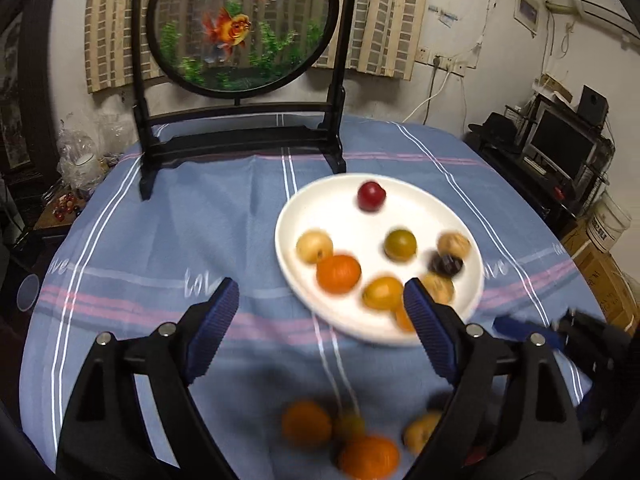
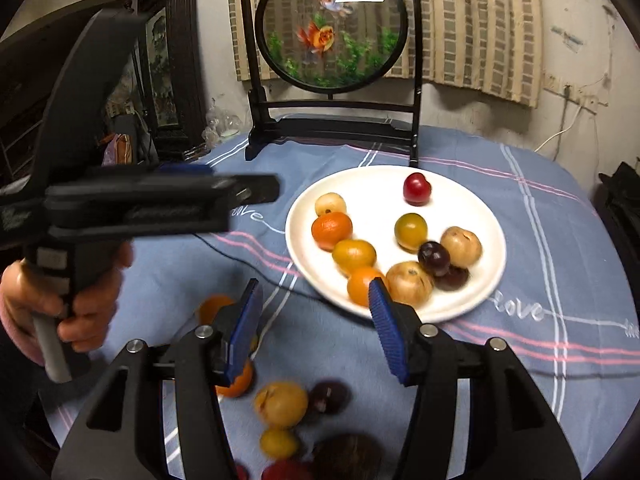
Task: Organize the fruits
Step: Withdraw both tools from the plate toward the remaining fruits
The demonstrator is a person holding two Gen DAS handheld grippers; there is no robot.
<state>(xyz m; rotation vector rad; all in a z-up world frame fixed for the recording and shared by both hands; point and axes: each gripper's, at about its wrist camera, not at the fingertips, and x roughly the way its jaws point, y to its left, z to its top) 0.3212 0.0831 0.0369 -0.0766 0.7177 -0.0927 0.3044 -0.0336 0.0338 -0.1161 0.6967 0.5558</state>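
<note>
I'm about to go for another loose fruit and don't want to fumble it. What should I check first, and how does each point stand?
1. Left gripper empty, jaws apart: ok.
2. Right gripper empty, jaws apart: ok.
3. Free room on the white plate: ok, its far side is bare.
4. Loose fruit on the tablecloth near you: ok, a yellow fruit lies close.
5. Sharp view of the loose fruit: not ok, blurred.
6. Grippers clear of each other: cannot tell.

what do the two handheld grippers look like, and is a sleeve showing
Both are matte black plastic. The left gripper and right gripper each have two angular fingers with silver round bolts and ribbed blue pads. In the right wrist view the left one shows a pistol-style grey handle, with a pink sleeve cuff beside it.
</note>
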